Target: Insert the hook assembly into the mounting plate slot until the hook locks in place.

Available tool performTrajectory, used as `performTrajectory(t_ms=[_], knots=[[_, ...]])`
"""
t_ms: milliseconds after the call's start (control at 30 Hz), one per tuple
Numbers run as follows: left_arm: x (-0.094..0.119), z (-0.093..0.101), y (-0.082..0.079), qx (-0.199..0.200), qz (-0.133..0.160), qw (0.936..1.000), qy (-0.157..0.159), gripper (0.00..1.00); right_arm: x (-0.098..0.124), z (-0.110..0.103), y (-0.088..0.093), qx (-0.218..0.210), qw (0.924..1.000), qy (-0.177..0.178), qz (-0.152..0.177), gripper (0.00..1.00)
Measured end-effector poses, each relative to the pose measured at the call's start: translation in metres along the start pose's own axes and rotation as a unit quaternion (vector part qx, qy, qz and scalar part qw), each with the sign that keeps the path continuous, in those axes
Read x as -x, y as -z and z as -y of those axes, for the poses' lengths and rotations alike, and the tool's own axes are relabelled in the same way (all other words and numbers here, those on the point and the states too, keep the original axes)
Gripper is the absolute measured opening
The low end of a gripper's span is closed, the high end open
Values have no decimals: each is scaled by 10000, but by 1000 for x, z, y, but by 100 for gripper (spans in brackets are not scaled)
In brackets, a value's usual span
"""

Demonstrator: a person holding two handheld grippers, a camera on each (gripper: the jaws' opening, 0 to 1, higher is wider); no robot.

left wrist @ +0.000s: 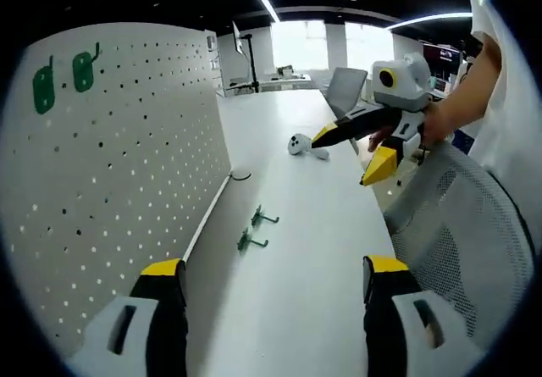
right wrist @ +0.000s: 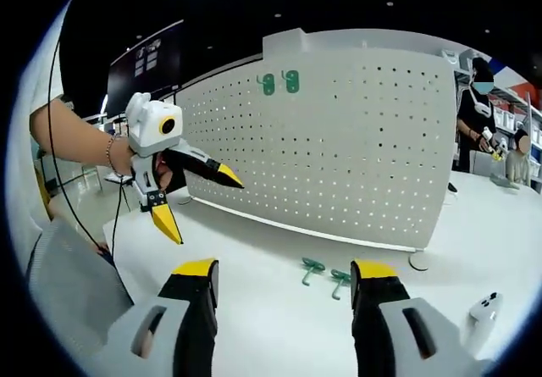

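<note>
We held both the left gripper [left wrist: 269, 296] and right gripper [right wrist: 280, 296] wide open and empty above the white table [left wrist: 313, 250], since the two green plastic hooks [right wrist: 326, 274] lay ungrasped before the white perforated pegboard [right wrist: 356, 140].

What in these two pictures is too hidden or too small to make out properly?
- Loose green hooks on the table: too small in both views to show their clips.
- Mounted green hooks on the pegboard: tiny; locking unclear.
- White object: partly cut off by the right gripper view's edge.
</note>
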State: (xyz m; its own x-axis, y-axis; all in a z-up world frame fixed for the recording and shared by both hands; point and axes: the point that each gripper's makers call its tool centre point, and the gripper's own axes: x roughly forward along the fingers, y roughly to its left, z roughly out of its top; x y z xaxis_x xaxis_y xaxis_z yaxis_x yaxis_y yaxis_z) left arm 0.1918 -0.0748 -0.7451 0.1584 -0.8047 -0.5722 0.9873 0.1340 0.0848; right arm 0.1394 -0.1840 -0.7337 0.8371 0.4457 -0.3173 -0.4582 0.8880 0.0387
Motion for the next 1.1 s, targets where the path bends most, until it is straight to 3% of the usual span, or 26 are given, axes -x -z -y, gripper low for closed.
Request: performTrajectory(t_ms=[500, 867, 933, 1000, 1100], knots=[[-26, -1, 9, -322, -463, 9969, 555, 91, 0, -5, 2, 9, 10000, -64, -6, 66], [-46, -4, 10, -771, -803, 9894, 937, 90, 1, -7, 6, 99, 9999, -80, -68, 64], [-51, -15, 10, -718, -875, 9902, 813, 88, 1, -7, 6, 43, 9999, -78, -59, 65], [-55, -14, 8, -684, -841, 9902, 885, 88, 2, -6, 7, 27, 10000, -55, -71, 65], [-60, -9, 12, -936, -998, 9851, 1038, 88, 2, -5, 8, 9, 10000, -50, -76, 65]])
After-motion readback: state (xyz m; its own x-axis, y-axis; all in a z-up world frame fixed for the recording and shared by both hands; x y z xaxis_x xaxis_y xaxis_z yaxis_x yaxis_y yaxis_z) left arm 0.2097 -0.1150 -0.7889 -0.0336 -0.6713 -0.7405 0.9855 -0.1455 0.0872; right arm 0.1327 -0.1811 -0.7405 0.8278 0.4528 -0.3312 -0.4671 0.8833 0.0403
